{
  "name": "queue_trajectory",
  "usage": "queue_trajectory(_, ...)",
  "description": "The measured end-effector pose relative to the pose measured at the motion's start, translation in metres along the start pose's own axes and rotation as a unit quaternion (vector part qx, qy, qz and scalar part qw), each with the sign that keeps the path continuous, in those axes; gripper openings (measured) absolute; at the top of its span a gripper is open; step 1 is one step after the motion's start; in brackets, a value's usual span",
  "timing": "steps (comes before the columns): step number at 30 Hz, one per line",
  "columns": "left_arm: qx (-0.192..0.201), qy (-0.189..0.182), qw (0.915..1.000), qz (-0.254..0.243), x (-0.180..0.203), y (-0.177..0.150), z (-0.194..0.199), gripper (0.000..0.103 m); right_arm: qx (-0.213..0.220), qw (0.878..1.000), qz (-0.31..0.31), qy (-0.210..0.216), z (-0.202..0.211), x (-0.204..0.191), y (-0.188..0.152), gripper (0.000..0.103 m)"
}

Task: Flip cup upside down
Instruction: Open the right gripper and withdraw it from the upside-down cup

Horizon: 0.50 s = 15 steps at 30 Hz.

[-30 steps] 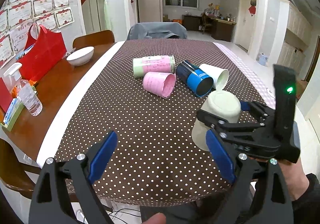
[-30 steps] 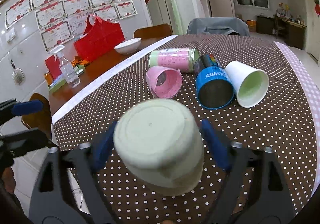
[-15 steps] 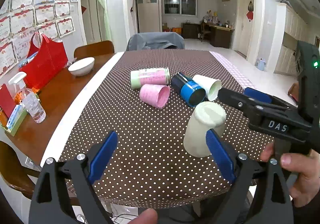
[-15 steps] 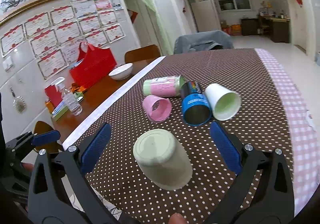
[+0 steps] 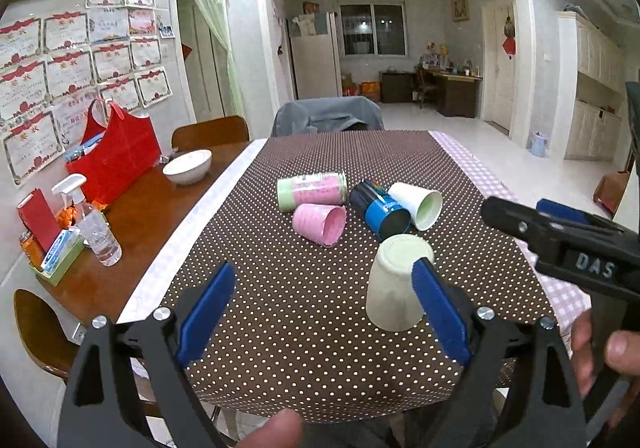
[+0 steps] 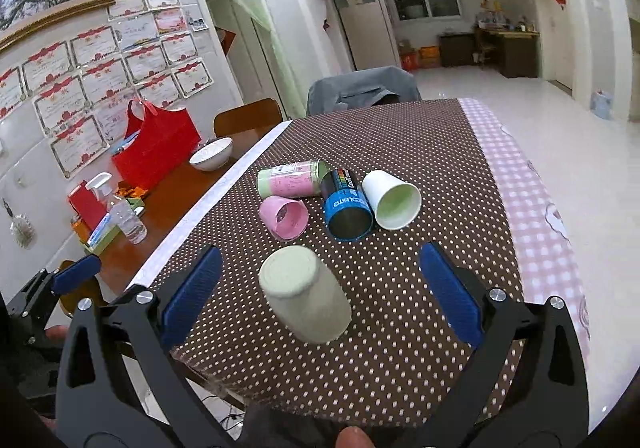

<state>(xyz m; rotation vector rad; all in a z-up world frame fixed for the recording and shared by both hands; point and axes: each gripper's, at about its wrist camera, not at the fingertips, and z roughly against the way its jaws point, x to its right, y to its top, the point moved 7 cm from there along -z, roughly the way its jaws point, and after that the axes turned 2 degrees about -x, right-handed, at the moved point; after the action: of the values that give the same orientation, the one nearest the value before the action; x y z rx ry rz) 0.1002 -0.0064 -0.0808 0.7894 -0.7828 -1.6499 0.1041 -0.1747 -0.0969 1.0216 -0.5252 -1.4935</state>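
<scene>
A pale green cup point(image 5: 396, 280) stands upside down, base up, on the brown dotted tablecloth point(image 5: 300, 308) near the front edge; it also shows in the right wrist view point(image 6: 306, 294). My right gripper point(image 6: 320, 296) is open, pulled back, with the cup free between its blue pads. My left gripper point(image 5: 320, 308) is open and empty, its right pad in front of the cup. The right gripper's body point(image 5: 560, 244) shows at the right of the left wrist view.
Further back lie a pink cup point(image 6: 285, 222), a pink-and-green can point(image 6: 290, 183), a blue can point(image 6: 346, 208) and a white cup point(image 6: 392, 198), all on their sides. On the wood at left are a white bowl point(image 5: 187, 166), a red bag point(image 5: 116, 156) and a spray bottle point(image 5: 96, 226).
My right gripper opened, let go of the pale green cup, left it standing base up on the cloth, and drew back. My left gripper stayed open and drew back slightly.
</scene>
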Motion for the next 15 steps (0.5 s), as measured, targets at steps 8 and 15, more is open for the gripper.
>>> queue_trajectory(8, 0.019, -0.002, 0.9998, 0.001, 0.007, 0.004, 0.021, 0.089, 0.037, 0.998, 0.033, -0.035, 0.036, -0.011, 0.0, 0.097)
queue_trajectory(15, 0.023, 0.004, 0.9996, 0.013, 0.003, -0.001, 0.032, 0.089, 0.057, 0.997, 0.036, -0.046, 0.049, -0.013, 0.002, 0.097)
